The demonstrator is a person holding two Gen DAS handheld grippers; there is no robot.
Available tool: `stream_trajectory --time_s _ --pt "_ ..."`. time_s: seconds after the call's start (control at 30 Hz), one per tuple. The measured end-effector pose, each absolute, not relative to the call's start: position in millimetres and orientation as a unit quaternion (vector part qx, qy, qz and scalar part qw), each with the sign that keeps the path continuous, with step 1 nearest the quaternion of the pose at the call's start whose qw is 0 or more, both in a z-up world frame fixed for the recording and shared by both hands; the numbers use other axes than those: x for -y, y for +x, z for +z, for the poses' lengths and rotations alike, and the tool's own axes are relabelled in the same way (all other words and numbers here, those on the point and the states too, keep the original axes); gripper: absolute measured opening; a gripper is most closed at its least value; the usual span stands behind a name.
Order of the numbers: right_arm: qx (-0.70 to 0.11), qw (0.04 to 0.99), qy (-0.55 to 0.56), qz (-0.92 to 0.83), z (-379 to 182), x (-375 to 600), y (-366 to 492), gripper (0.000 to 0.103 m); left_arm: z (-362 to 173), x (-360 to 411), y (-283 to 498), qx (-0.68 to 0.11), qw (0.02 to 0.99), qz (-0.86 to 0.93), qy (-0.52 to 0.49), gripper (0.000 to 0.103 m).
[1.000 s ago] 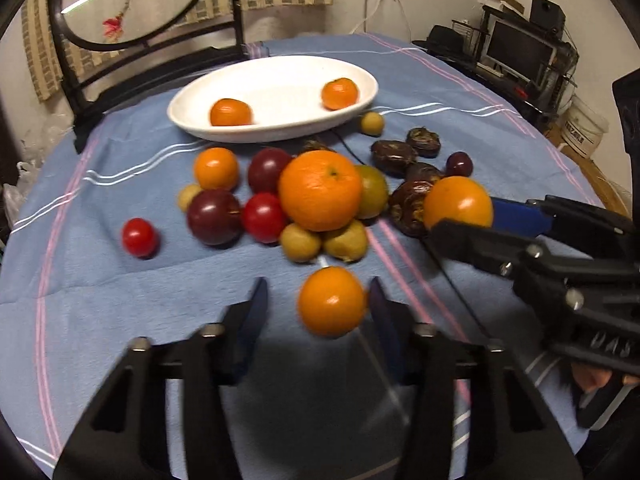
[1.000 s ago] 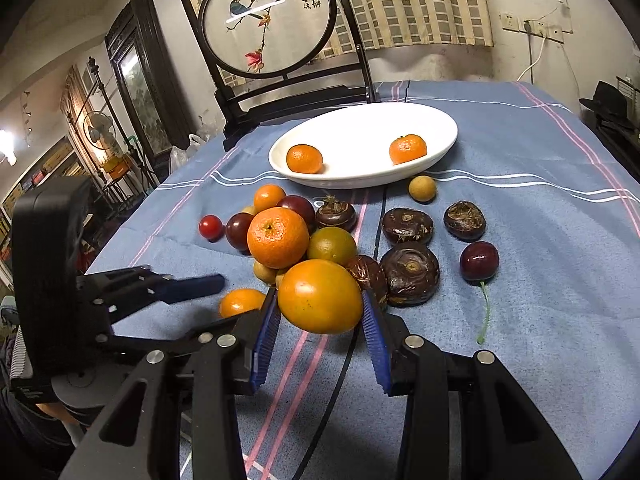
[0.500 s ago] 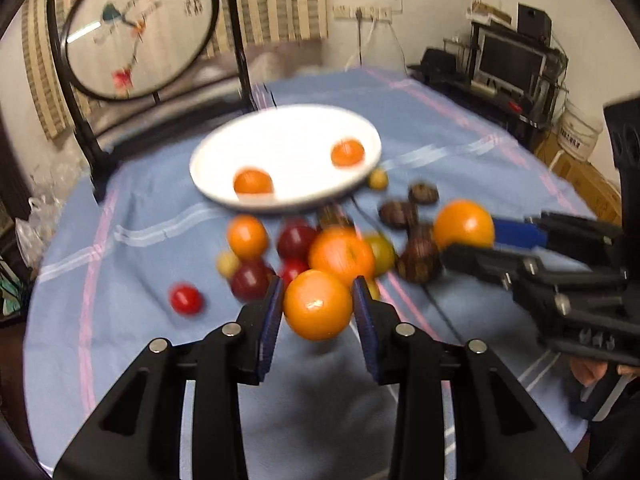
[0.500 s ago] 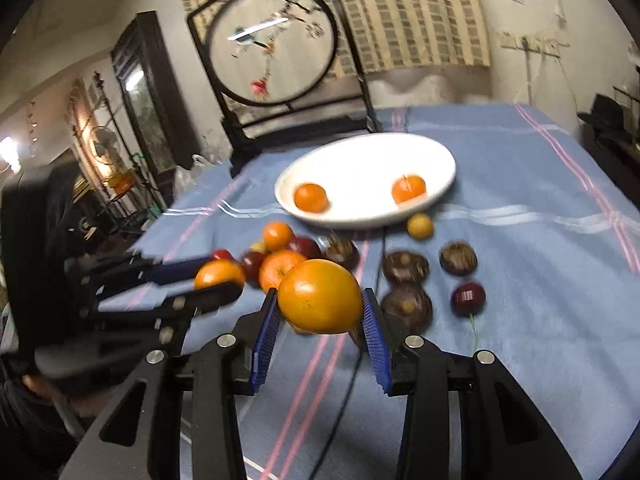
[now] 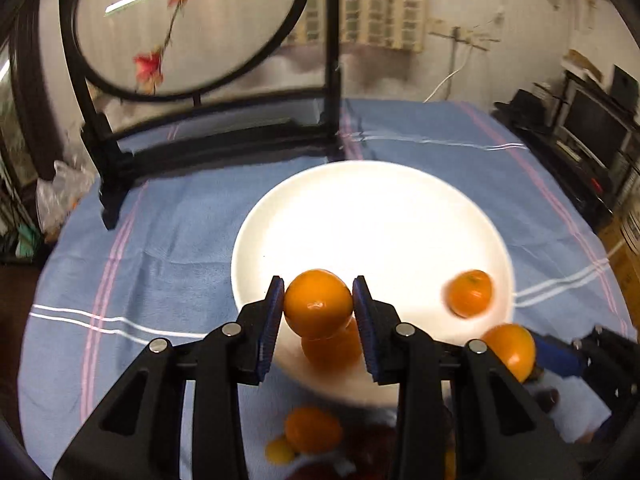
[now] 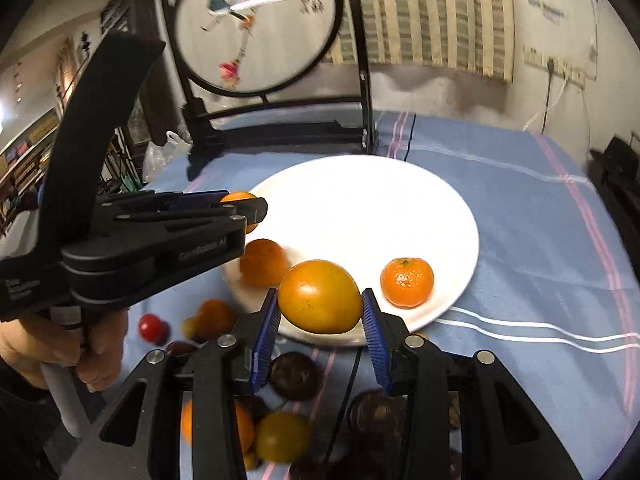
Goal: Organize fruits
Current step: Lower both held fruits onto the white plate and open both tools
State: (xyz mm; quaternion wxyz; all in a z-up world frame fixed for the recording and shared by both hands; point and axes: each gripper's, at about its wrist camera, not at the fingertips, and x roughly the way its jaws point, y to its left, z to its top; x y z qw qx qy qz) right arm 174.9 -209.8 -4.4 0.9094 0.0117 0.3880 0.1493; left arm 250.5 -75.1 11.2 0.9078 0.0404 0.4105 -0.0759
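Note:
My left gripper is shut on a small orange and holds it above the near rim of the white plate. Two tangerines lie on the plate: one right under the held fruit, one at the right. My right gripper is shut on a yellow-orange fruit over the plate's near rim. In the right wrist view the tangerines and my left gripper show too. The right gripper's fruit appears at the left view's lower right.
Loose fruits lie on the blue striped cloth below the plate: a cherry tomato, dark plums, an orange, a yellow-green fruit. A black-framed round screen stands behind the plate.
Both grippers have carried their fruits forward from the pile to over the plate's near side. The left gripper closed on its orange a second ago.

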Motion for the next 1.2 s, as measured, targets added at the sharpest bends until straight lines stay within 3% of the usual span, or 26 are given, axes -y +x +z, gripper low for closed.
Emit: stream_trajectory --time_s 0.13,0.2,0.23,0.27,0.4,0.5,0.83,1.1,1.2 --pt "-0.414 0.899 0.005 0.144 -21 206 189 0.042 -6 74 265 -0.421 0.905 -0.06 0.03 0.035" --pt "-0.424 0.894 0.009 0.145 -27 205 193 0.048 -8 73 266 -0.425 0.903 -0.059 0.019 0.052" --pt "-0.425 0.894 0.011 0.144 -27 205 193 0.056 -8 72 265 -0.423 0.904 -0.055 0.013 0.073" --pt "-0.423 0.895 0.016 0.138 -26 207 191 0.057 -3 70 260 -0.407 0.912 -0.047 0.007 0.078" --pt "-0.409 0.9 0.034 0.144 -14 216 174 0.057 13 63 239 -0.387 0.92 -0.055 0.007 0.079" --pt "-0.404 0.903 0.045 0.138 -8 227 155 0.058 21 53 216 -0.387 0.92 -0.055 0.004 0.09" --pt "-0.423 0.898 0.037 0.116 -18 249 73 0.059 1 12 131 -0.385 0.923 -0.027 0.014 0.092" --pt "-0.469 0.875 0.018 0.114 -46 230 42 0.058 -26 -32 114 -0.396 0.918 0.004 -0.003 0.092" --pt "-0.481 0.869 0.013 0.114 -55 219 47 0.051 -31 -40 113 -0.398 0.917 0.005 -0.005 0.092"
